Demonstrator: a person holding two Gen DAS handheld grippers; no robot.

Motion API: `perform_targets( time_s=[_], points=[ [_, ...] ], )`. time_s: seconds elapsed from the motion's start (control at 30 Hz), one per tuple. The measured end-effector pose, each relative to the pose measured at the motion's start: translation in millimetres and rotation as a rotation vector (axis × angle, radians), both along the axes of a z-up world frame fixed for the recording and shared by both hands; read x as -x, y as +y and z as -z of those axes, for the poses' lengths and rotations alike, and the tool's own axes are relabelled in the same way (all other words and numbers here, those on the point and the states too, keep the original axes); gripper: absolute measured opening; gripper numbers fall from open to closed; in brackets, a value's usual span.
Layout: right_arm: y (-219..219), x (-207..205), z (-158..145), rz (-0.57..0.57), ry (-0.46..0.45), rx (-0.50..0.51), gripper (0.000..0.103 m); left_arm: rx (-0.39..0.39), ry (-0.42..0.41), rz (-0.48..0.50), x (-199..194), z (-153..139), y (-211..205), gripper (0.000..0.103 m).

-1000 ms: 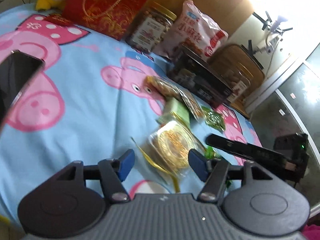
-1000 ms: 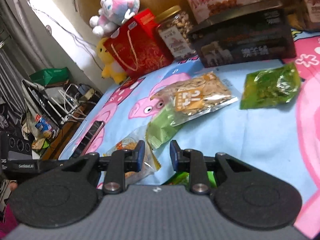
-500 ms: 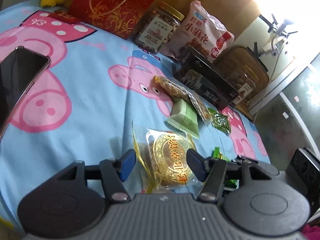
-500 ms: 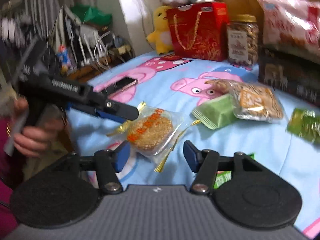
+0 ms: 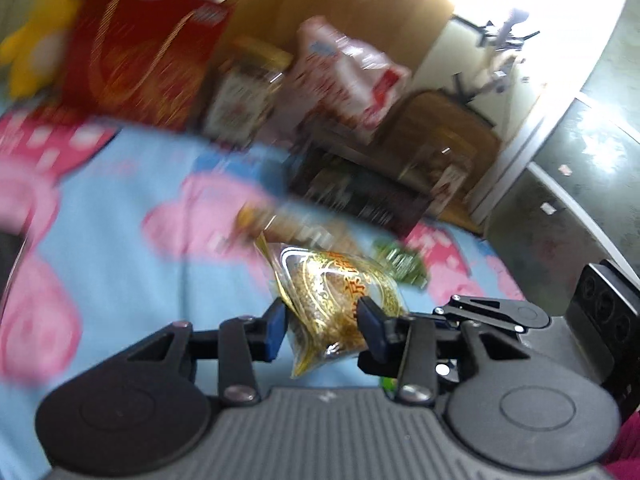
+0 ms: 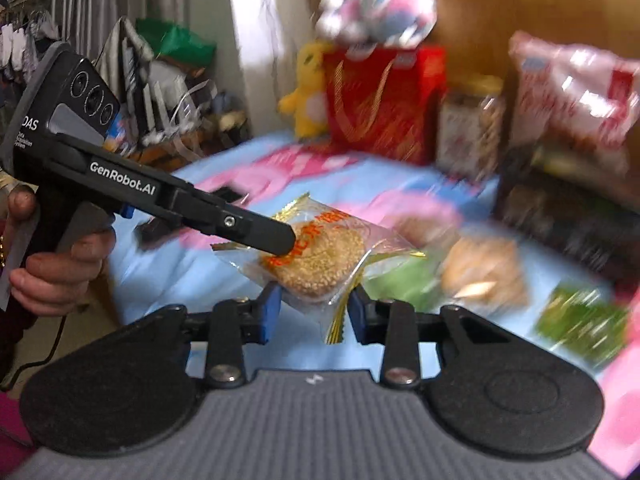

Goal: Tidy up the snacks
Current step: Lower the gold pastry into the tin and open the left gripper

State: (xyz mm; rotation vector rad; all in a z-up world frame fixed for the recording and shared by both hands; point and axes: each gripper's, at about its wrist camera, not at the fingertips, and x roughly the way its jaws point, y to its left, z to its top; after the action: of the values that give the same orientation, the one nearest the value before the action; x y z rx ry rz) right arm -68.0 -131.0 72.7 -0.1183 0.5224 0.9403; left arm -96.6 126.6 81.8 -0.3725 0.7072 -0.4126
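A round sesame cake in a clear and gold wrapper (image 5: 340, 300) is held off the blue Peppa Pig sheet (image 5: 120, 216). My left gripper (image 5: 322, 330) is shut on it, blue pads pressing both sides. In the right wrist view the same cake (image 6: 316, 260) hangs from the left gripper's black fingers (image 6: 256, 232). My right gripper (image 6: 310, 314) straddles the wrapper's lower edge; the pads stand slightly apart from it. Both views are motion-blurred.
A nut packet (image 6: 484, 272), a pale green packet (image 6: 396, 284) and a dark green packet (image 6: 580, 320) lie on the sheet. At the back stand a red gift bag (image 6: 380, 100), a nut jar (image 6: 468, 128), a pink snack bag (image 6: 576, 96) and a dark box (image 6: 560, 216).
My left gripper closed on the sesame cake and lifted it off the sheet. My right gripper moved in under the cake and its jaws narrowed around the wrapper.
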Motion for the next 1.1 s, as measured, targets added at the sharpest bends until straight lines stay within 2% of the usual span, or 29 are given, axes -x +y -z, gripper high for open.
perform_targets(
  time_s=[0.17, 0.33, 0.47, 0.6, 0.7, 0.73, 0.87, 0.97, 1.0, 1.03, 1.1],
  points=[
    [-27, -44, -24, 0.126, -0.072, 0.005, 0.039, -0.012, -0.059, 0.067, -63, -30, -34, 0.038],
    [-56, -111, -37, 0.253, -0.027, -0.017, 0.039, -0.042, -0.081, 0.103, -145, -45, -82, 0.039],
    [-74, -163, -33, 0.317, 0.011, -0.035, 0.039, -0.050, -0.087, 0.106, -201, -44, -107, 0.039],
    [-74, -199, -12, 0.369, 0.018, 0.003, 0.040, -0.062, -0.049, 0.088, -249, -27, -126, 0.039],
    [-77, -212, 2, 0.393, 0.020, 0.020, 0.041, -0.113, -0.025, 0.070, -268, -10, -136, 0.037],
    [-81, -212, 5, 0.400, 0.021, 0.015, 0.044, -0.140, -0.032, 0.069, -269, -6, -138, 0.040],
    [-100, -204, 3, 0.428, -0.004, -0.073, 0.044, -0.186, -0.111, 0.062, -262, -6, -128, 0.040],
    [-114, -201, 1, 0.504, -0.046, -0.150, 0.044, -0.223, -0.178, -0.009, -260, -13, -115, 0.041],
    [-117, -202, 1, 0.536, -0.066, -0.170, 0.044, -0.242, -0.205, -0.063, -261, -15, -110, 0.044],
    [-121, -200, 2, 0.574, -0.092, -0.179, 0.044, -0.263, -0.231, -0.123, -262, -17, -107, 0.053],
    [-123, -196, 4, 0.657, -0.153, -0.154, 0.044, -0.329, -0.283, -0.276, -264, -16, -102, 0.056]
  ],
)
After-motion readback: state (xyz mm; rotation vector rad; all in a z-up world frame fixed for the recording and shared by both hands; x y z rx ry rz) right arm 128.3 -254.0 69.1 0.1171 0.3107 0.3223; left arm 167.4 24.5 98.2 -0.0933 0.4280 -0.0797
